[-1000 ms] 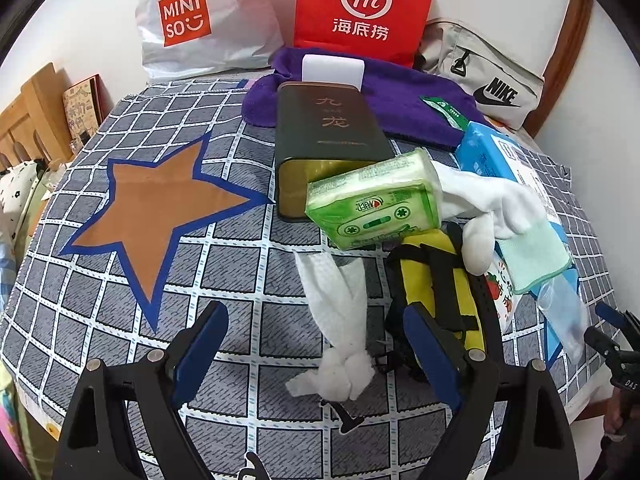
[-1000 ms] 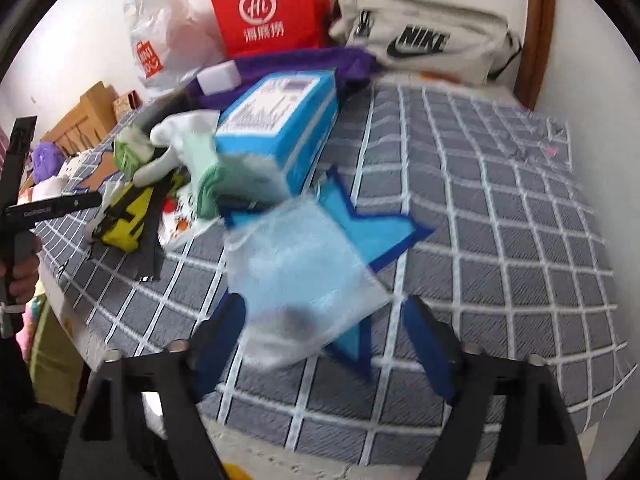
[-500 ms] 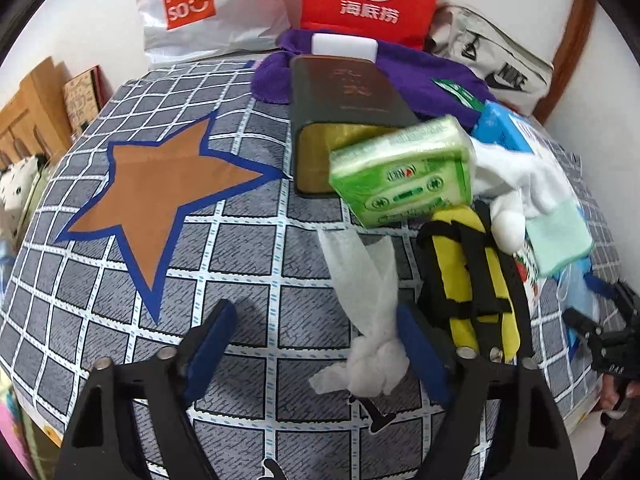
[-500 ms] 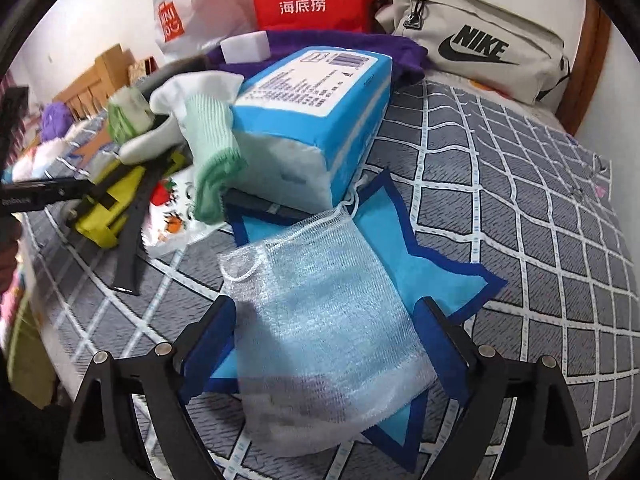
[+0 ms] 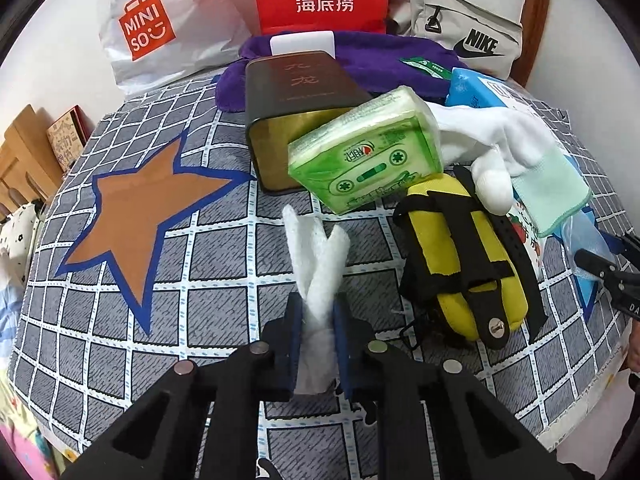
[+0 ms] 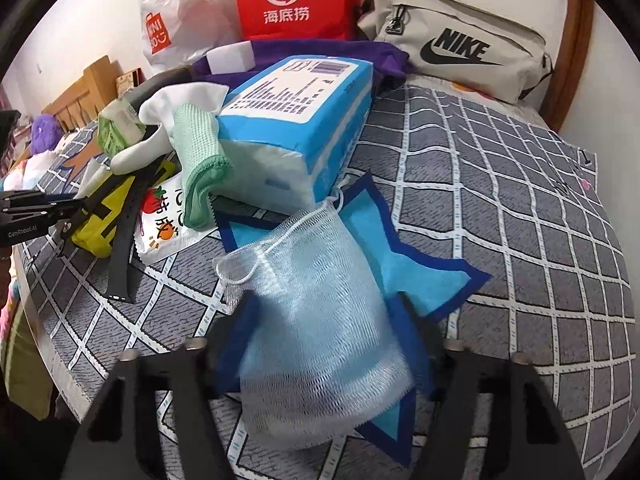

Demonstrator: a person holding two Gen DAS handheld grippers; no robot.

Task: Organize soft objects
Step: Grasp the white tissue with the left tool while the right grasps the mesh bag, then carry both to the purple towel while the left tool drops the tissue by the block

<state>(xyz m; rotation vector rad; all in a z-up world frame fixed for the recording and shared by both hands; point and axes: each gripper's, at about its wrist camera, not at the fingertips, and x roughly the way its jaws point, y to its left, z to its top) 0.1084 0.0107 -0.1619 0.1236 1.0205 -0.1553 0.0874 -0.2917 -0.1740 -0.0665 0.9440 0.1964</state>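
The left gripper (image 5: 317, 322) is pinching the white cloth (image 5: 318, 264) on the bed (image 5: 208, 264), near the open tin (image 5: 294, 120) holding a green tissue pack (image 5: 368, 156). The right gripper (image 6: 324, 332) is sitting half-open around the mesh bag (image 6: 316, 320); its contents are unclear.

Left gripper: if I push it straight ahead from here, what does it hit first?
Beyond the white cloth the left gripper holds, probably the green tissue pack, leaning on the dark tin; depth is unclear.

Mesh bag (image 6: 320, 320) lower half blurred; white cloth's (image 5: 318, 280) bottom hidden.
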